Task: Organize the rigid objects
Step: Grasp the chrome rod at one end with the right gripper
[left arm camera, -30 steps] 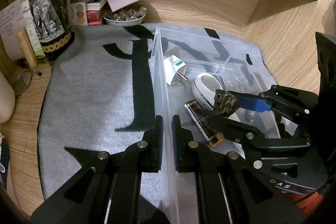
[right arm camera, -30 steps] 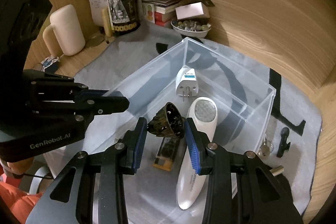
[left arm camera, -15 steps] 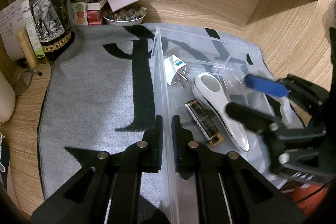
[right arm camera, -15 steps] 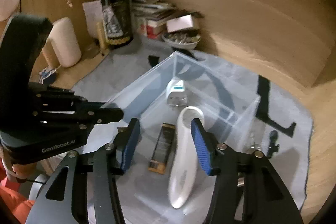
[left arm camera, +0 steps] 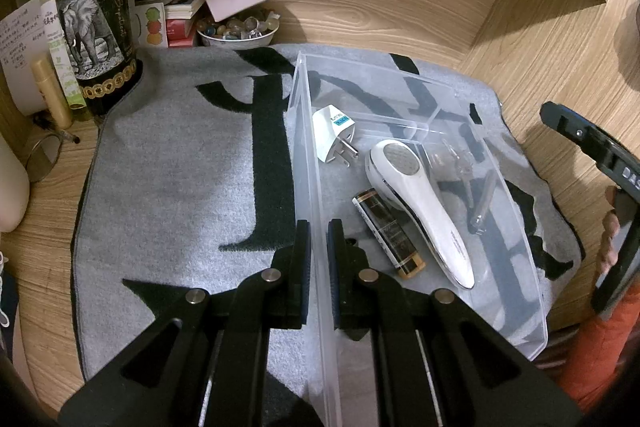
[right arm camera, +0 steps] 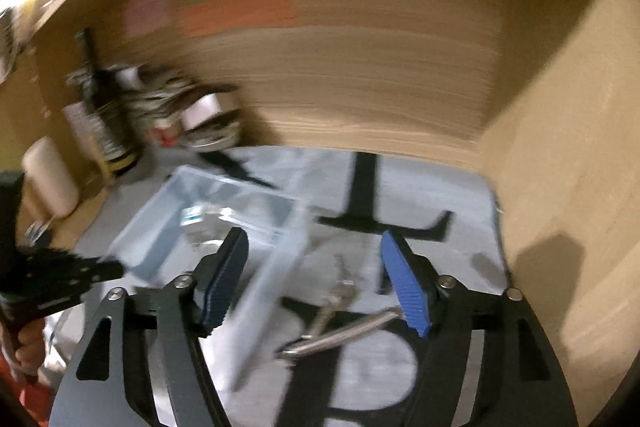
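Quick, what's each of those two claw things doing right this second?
Left gripper: shut on the clear plastic bin, clamping its side wall.
Right gripper: open, holding nothing, above the metal pieces on the mat.

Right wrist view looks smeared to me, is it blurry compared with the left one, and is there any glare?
Right wrist view: heavy motion blur streaks the clear bin and the metal tool on the mat; only the right gripper stays sharp. Left wrist view: crisp, dim warm light, fisheye bending, faint sheen on the bin wall pinched by the left gripper.
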A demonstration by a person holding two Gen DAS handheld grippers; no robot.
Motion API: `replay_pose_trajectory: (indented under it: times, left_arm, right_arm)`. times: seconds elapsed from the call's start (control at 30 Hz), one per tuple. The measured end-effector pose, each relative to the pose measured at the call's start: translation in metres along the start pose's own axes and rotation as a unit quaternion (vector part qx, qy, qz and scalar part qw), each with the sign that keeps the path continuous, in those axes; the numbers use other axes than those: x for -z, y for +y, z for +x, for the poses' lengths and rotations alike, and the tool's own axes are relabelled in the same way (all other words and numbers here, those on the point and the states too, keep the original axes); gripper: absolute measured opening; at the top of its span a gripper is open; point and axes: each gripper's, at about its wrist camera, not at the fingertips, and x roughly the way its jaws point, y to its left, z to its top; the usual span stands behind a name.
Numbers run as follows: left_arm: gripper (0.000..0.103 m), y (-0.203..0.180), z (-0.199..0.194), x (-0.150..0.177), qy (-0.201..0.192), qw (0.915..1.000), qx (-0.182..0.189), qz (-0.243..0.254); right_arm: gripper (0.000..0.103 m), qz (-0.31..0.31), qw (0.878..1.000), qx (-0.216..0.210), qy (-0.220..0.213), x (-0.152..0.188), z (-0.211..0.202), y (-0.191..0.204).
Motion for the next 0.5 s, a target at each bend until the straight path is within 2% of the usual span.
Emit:
replay_pose_trajectory:
  times: [0.03,0.13,0.3,0.5]
  left_arm:
    - [0.008,0.001,0.000,0.000,0.000,1.0000,0.000,0.000]
    - [0.008,0.001,-0.001,0.000,0.000,1.0000,0.000,0.001]
    - [0.008,0.001,-0.001,0.000,-0.001,1.0000,-0.002,0.002]
    - [0.008,0.001,-0.003,0.000,-0.003,1.0000,-0.003,0.003]
  right_arm:
    - [0.074,0.007,1.000,0.008,0.002,0.001,0.002,-0.007]
    - [0.075,0.026,0.999,0.026,0.019,0.008,0.012,-0.024]
    - [0.075,0.051,0.996,0.018,0.071,0.030,0.037,-0.036]
    - [0.075,0.054,0.993,0.009,0.104,0.058,0.061,-0.028]
